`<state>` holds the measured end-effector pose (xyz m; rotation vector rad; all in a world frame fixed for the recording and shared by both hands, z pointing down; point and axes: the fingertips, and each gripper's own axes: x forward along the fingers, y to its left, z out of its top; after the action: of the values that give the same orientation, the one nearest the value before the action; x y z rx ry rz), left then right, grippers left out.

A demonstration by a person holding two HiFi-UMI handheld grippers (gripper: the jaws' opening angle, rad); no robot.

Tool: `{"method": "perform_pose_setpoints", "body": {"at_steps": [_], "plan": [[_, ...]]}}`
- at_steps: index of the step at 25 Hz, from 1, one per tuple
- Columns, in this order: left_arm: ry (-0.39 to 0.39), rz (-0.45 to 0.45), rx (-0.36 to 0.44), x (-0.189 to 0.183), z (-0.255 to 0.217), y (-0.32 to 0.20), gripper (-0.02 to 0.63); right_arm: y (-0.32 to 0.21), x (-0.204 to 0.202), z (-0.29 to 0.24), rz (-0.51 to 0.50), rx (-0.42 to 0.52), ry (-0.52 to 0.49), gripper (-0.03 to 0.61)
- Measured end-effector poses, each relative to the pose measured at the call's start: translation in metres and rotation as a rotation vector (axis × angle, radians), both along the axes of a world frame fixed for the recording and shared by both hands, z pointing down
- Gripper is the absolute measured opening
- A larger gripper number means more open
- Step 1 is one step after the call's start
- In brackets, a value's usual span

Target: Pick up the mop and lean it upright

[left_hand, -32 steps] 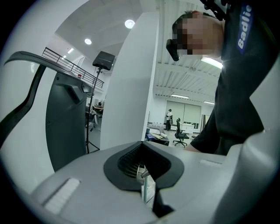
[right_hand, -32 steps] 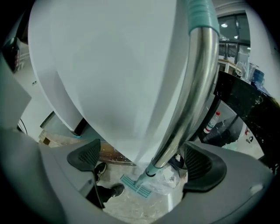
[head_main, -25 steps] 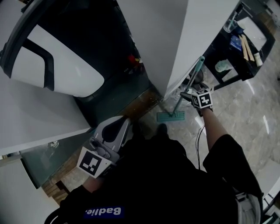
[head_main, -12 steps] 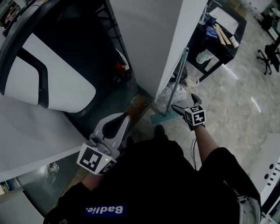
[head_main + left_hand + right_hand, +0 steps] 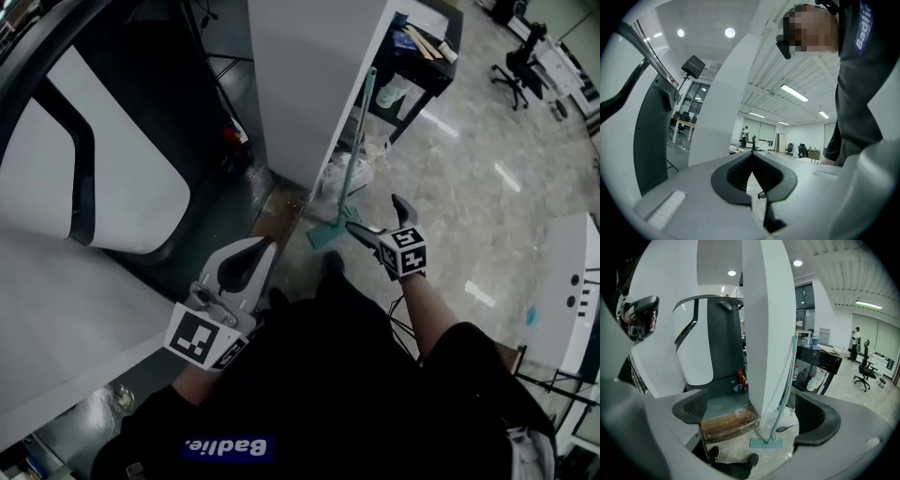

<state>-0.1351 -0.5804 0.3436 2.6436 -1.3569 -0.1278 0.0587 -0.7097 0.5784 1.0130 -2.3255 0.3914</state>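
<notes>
The teal mop (image 5: pixel 353 141) stands upright, its long handle leaning against the corner of the white pillar (image 5: pixel 309 75) and its flat head (image 5: pixel 322 234) on the floor. In the right gripper view the mop (image 5: pixel 786 380) rises from its head (image 5: pixel 766 443) between the spread jaws, well beyond them. My right gripper (image 5: pixel 378 217) is open and holds nothing, a little to the right of the mop head. My left gripper (image 5: pixel 246 264) is shut and empty, held close to the person's body; its view shows the gripper (image 5: pixel 752 155) pointing up into the room.
A large white and grey floor-cleaning machine (image 5: pixel 84 159) stands left of the pillar. A black cart (image 5: pixel 422 66) with bottles and tools is behind the mop. Office chairs (image 5: pixel 517 66) stand far right. The person's shoes (image 5: pixel 733 459) are near the mop head.
My right gripper has let go of the mop handle and drawn back to the right, jaws now spread. The mop stays leaning on the pillar. The head view has tilted.
</notes>
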Motion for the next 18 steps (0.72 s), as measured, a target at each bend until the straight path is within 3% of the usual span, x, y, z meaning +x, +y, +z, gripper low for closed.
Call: {"method": "perform_pose_setpoints", "body": {"at_steps": [6, 12, 18], "plan": [[0.033, 0.121, 0.027, 0.025, -0.007, 0.025, 0.018, 0.071, -0.003, -0.042, -0.007, 0.084, -0.016, 0.559], [0.017, 0.23, 0.063, 0.068, -0.02, 0.055, 0.018, 0.128, 0.013, -0.078, 0.02, 0.161, -0.073, 0.464], [-0.016, 0.294, 0.058, 0.126, -0.027, 0.098, 0.018, 0.189, 0.05, -0.112, 0.07, 0.272, -0.14, 0.329]]}}
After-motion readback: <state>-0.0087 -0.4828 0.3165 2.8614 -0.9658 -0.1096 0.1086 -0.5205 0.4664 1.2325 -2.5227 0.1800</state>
